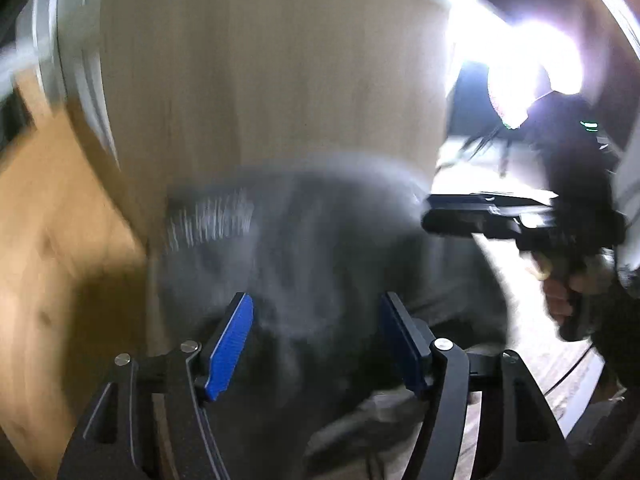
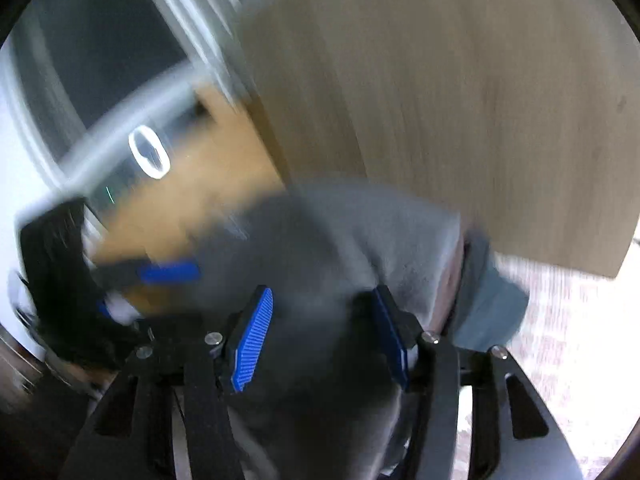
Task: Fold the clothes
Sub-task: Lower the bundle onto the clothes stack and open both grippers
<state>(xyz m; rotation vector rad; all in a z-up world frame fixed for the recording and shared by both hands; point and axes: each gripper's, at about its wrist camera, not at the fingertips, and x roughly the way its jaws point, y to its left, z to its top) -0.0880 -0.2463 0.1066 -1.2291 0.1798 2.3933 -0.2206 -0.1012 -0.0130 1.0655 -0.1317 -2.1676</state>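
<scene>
Nearest the lens in the left wrist view we saw the left gripper (image 1: 316,344), its blue pads (image 1: 230,346) spread apart, with nothing pinched between them. The grey garment (image 1: 304,248) lay just beyond and partly between the fingers, a dark crumpled heap at the near edge of the pale wooden table (image 1: 272,80). Heavy motion blur; we could not tell whether the pads touched the cloth. A whitish printed patch showed on the garment's far left part.

In the right wrist view we logged the right gripper (image 2: 324,336), jaws likewise spread, blue pads (image 2: 252,340) clear on the left side. The grey garment (image 2: 360,248) sat between and beyond the fingers, draped over the table (image 2: 460,100) edge, with a bluish-grey fold hanging to the right.

At the right of the left view we saw the other gripper (image 1: 496,216), held by a hand (image 1: 568,292), hovering above the garment's right side. At the left of the right view the other tool (image 2: 168,274) appeared, blurred, near the cloth's left edge. Orange-brown floor (image 1: 52,240) lay left of the table.
</scene>
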